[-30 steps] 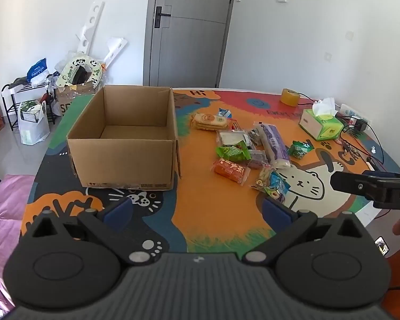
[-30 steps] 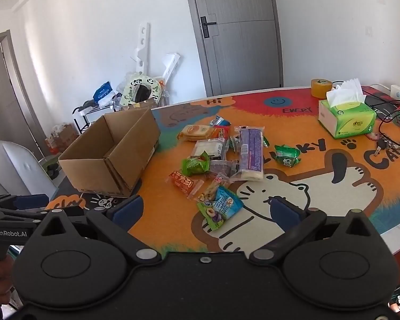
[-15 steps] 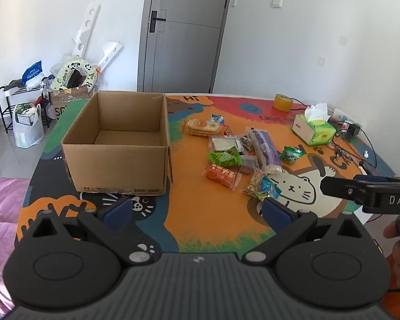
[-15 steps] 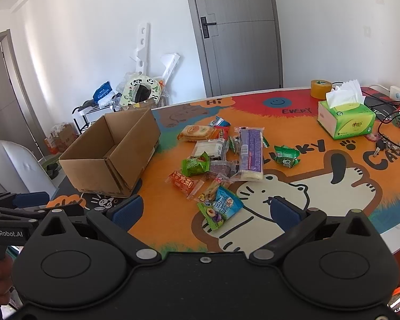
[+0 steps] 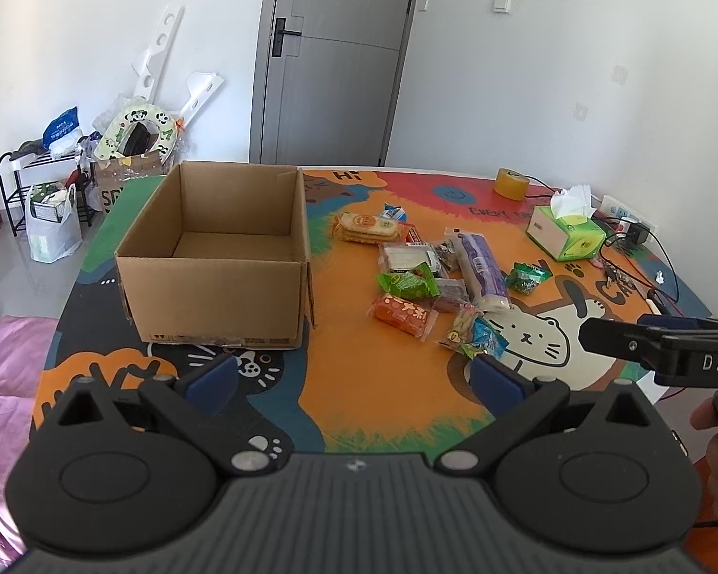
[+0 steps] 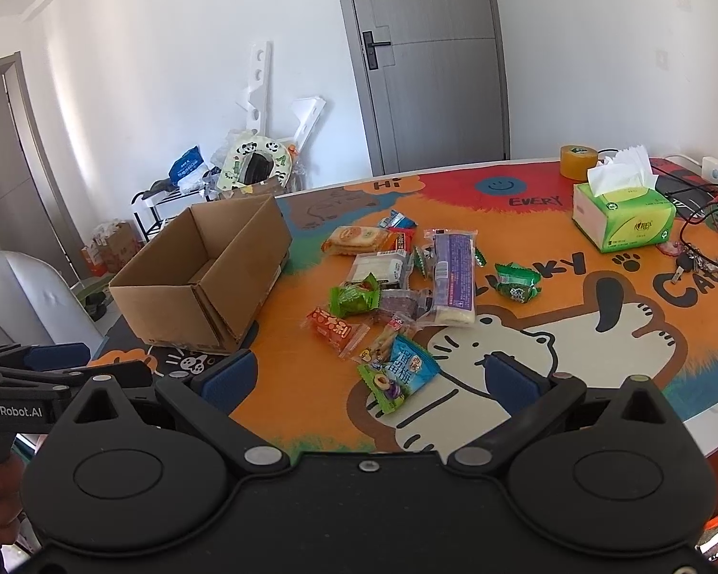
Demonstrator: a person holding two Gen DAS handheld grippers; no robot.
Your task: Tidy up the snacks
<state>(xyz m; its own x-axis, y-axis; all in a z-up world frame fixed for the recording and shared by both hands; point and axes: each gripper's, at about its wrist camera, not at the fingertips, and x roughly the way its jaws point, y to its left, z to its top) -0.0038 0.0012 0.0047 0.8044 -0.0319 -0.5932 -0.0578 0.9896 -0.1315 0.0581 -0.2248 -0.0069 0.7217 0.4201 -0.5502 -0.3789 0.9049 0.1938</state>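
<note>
Snacks (image 6: 397,287) scattered, purple pack (image 6: 450,270) lengthwise toward door; both hand-held grippers (image 5: 354,375) (image 6: 368,378) agape.

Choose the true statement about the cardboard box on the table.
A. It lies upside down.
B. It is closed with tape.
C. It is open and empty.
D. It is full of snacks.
C: the cardboard box stands open-topped, and its bare brown floor shows inside, with no snacks in it.

Black claw (image 5: 354,378), blue pads (image 5: 213,375), silver screws
</note>
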